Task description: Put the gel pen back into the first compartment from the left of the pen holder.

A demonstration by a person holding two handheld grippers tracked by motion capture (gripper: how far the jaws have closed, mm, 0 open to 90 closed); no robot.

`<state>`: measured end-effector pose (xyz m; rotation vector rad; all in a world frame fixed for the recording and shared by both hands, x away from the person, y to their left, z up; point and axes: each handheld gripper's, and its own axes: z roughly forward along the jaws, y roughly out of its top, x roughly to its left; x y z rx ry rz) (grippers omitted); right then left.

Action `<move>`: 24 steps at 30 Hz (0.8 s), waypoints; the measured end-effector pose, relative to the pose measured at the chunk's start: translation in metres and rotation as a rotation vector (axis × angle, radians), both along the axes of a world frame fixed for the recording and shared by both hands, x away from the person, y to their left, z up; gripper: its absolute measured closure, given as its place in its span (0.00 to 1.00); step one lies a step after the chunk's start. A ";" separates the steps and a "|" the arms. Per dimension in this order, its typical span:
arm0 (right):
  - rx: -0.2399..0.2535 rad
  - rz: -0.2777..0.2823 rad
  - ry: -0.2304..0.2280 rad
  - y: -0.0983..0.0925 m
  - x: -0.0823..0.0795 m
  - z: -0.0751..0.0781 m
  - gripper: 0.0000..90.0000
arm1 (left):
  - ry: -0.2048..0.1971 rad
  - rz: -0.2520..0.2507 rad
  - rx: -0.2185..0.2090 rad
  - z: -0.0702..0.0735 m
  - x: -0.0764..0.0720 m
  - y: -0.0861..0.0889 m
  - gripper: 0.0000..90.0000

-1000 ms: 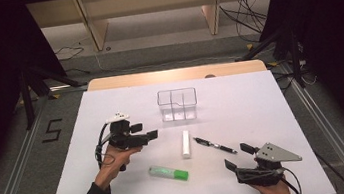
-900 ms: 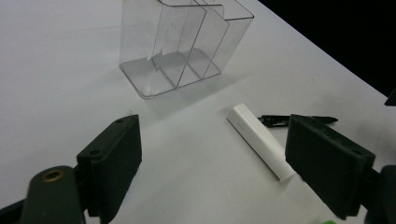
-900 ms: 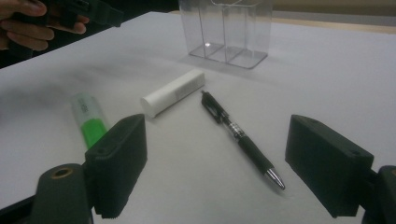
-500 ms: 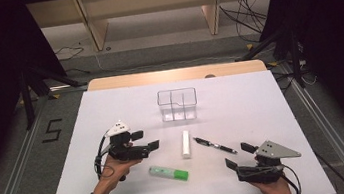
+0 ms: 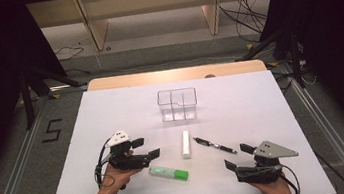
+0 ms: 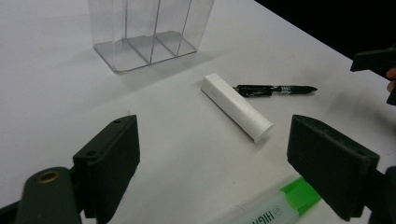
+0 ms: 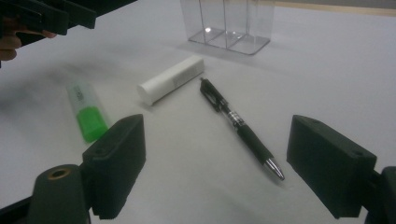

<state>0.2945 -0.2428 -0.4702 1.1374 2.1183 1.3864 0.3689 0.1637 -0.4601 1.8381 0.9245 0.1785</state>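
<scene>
A green-capped highlighter [image 5: 169, 173] lies near the table's front, just right of my left gripper [image 5: 146, 148], which stands open and holds nothing. In the left gripper view the highlighter [image 6: 275, 210] lies low by the right jaw. Beyond it are a white tube [image 6: 236, 106] and a black pen [image 6: 275, 89]. My right gripper [image 5: 237, 155] is open and empty at the front right, with the pen [image 7: 238, 123] lying between its jaws farther off. The tube [image 7: 172, 79] and highlighter [image 7: 86, 112] lie to the left in that view.
A clear plastic box [image 5: 177, 104] with compartments stands empty at the middle of the white table [image 5: 262, 105]. In the high view the tube [image 5: 185, 144] and pen [image 5: 215, 145] lie between the two grippers. Shelving and cables are on the floor behind the table.
My left gripper has moved toward the table's front edge and a little lower, closer to the highlighter. The right gripper has stayed put.
</scene>
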 end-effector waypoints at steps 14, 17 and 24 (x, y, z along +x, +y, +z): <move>-0.160 0.083 0.095 -0.012 0.031 0.018 0.29 | -0.033 -0.017 -0.011 -0.004 -0.022 0.006 0.19; -0.206 0.119 0.131 -0.009 0.043 0.019 0.33 | -0.032 -0.030 -0.002 -0.005 -0.025 0.007 0.18; -0.300 0.175 0.190 0.005 0.063 0.014 0.46 | -0.039 -0.021 -0.006 -0.005 -0.028 0.011 0.18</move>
